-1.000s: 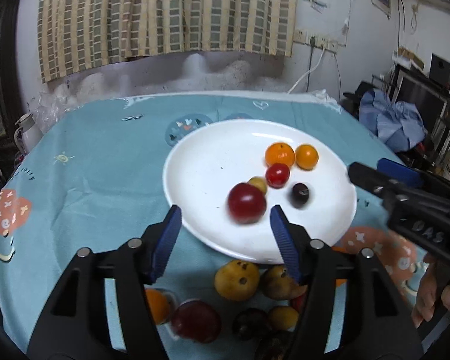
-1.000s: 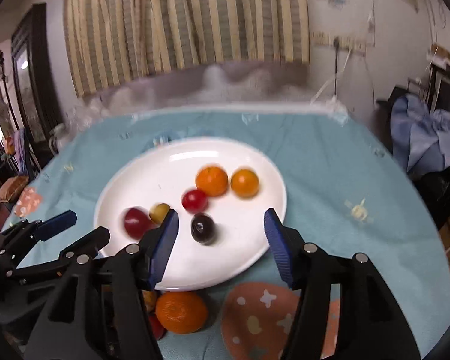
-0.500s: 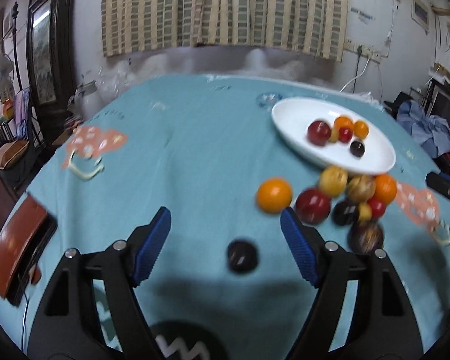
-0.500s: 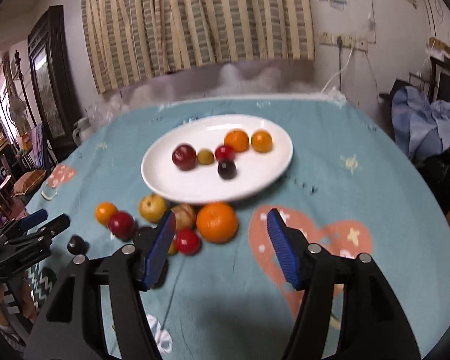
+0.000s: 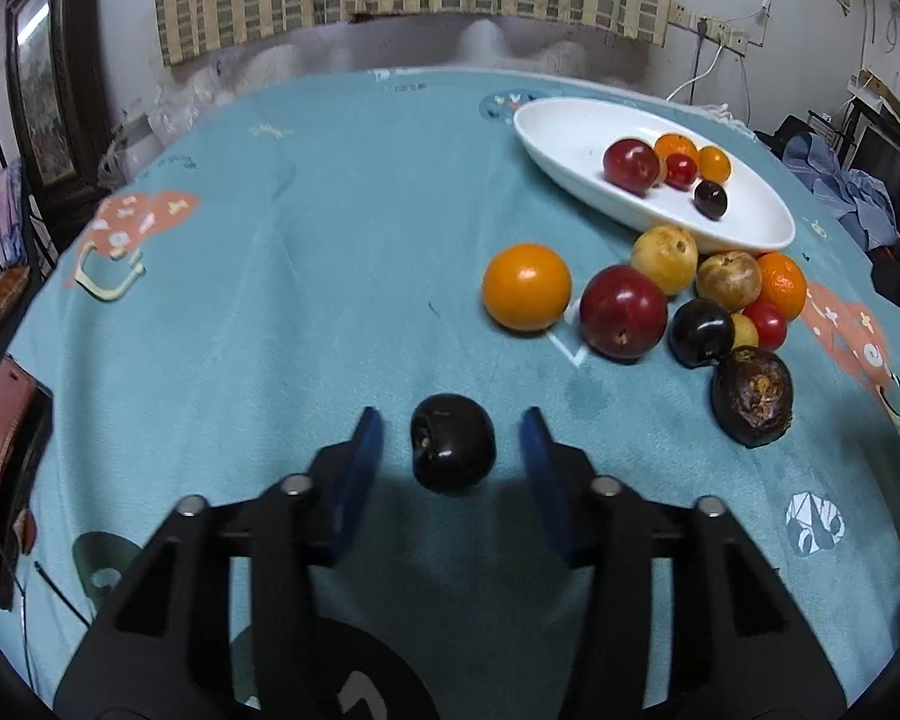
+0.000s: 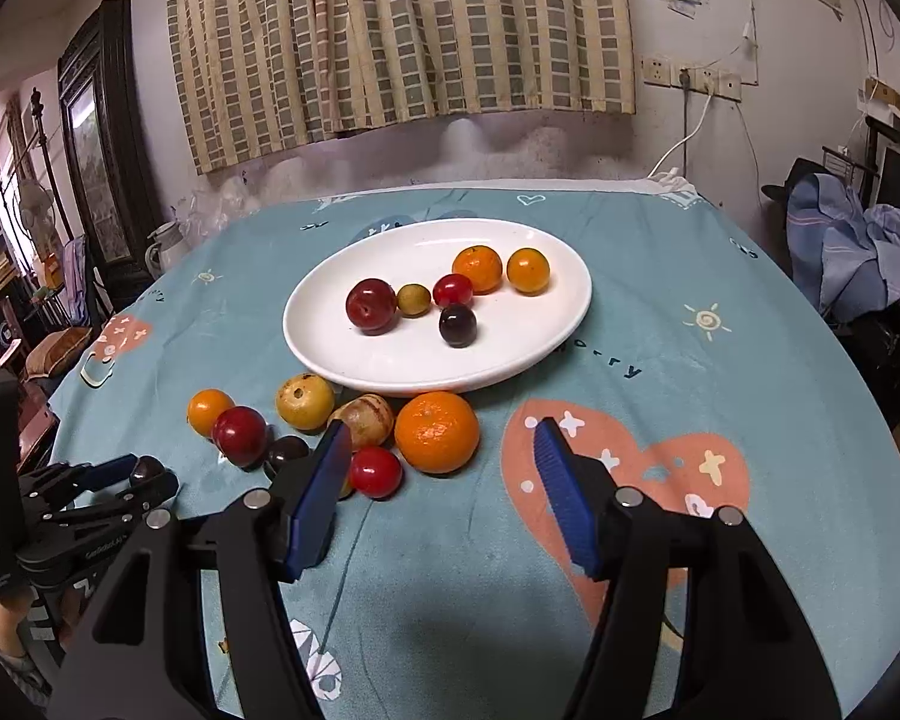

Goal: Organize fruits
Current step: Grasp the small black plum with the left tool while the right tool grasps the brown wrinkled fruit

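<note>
The left tool (image 5: 450, 438) is straddling a dark plum (image 5: 453, 451) that is lying alone on the surface (image 5: 270, 300), well apart from the other fruit. Its jaws are standing released, one blue pad on either side, neither touching the skin. This looks like the pick-up step for that stray fruit; the next move probably calls for closing gently on its round, glossy body, which may roll or slip, then carrying it toward the white plate (image 5: 570, 126).

The right tool (image 6: 441, 480) is hanging released over the teal cloth, gripping nothing, near a large orange (image 6: 437, 432) and a small red fruit (image 6: 375, 471).

The plate is smooth, shallow and oval, holding six small fruits. Beside its near rim a loose cluster is sitting: a smooth orange fruit (image 5: 526, 286), a shiny red plum (image 5: 624, 311), a dull yellow fruit (image 5: 665, 250), and a wrinkled brown-purple fruit (image 5: 752, 394). The cloth is looking soft and slightly fuzzy, with printed cartoon patches.
</note>
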The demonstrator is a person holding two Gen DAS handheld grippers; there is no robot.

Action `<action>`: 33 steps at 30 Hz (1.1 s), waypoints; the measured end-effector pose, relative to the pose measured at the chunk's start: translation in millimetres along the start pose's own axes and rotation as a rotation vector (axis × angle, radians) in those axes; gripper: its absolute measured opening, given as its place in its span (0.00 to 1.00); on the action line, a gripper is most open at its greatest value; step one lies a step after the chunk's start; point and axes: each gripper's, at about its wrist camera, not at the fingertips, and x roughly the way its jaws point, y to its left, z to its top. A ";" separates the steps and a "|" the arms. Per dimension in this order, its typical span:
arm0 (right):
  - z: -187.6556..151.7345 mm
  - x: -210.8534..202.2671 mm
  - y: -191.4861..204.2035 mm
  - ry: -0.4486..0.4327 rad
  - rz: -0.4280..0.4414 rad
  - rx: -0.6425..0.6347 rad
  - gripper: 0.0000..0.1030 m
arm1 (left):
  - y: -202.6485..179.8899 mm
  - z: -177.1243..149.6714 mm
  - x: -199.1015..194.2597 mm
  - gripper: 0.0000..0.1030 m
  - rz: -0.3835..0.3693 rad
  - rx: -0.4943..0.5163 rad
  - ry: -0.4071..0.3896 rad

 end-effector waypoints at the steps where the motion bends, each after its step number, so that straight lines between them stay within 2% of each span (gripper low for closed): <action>1: -0.2 0.2 -0.1 0.003 0.000 0.000 0.62 | 0.6 0.2 1.9 0.45 -0.003 -0.004 0.008; 4: -1.6 2.0 1.1 0.009 -0.002 -0.004 0.62 | -2.0 -0.6 2.2 0.41 -0.007 0.004 0.007; 7: -3.8 5.2 3.6 0.031 0.008 -0.013 0.62 | -5.5 -0.3 1.3 0.26 -0.014 0.018 0.000; 10: -9.1 11.3 10.3 0.078 0.049 -0.024 0.62 | -9.9 0.1 -4.7 0.26 -0.028 0.036 -0.026; 12: -15.4 14.8 23.1 0.123 0.118 -0.051 0.62 | -14.6 0.7 -8.6 0.26 -0.022 0.056 -0.047; 14: -20.9 16.9 36.3 0.147 0.149 -0.093 0.62 | -16.6 1.2 -9.9 0.26 -0.027 0.064 -0.050; 22: -39.7 39.2 69.5 0.225 0.126 -0.207 0.61 | -13.3 3.4 -9.7 0.26 -0.025 0.049 -0.046; 26: -43.4 52.6 82.4 0.250 0.101 -0.241 0.48 | -13.7 3.3 -8.5 0.26 -0.027 0.050 -0.041; 29: -44.4 58.1 89.8 0.240 0.062 -0.274 0.44 | -13.8 3.3 -8.4 0.26 -0.030 0.051 -0.041; 33: -42.9 49.0 84.1 0.207 0.073 -0.266 0.42 | -13.9 3.2 -7.3 0.26 -0.033 0.049 -0.036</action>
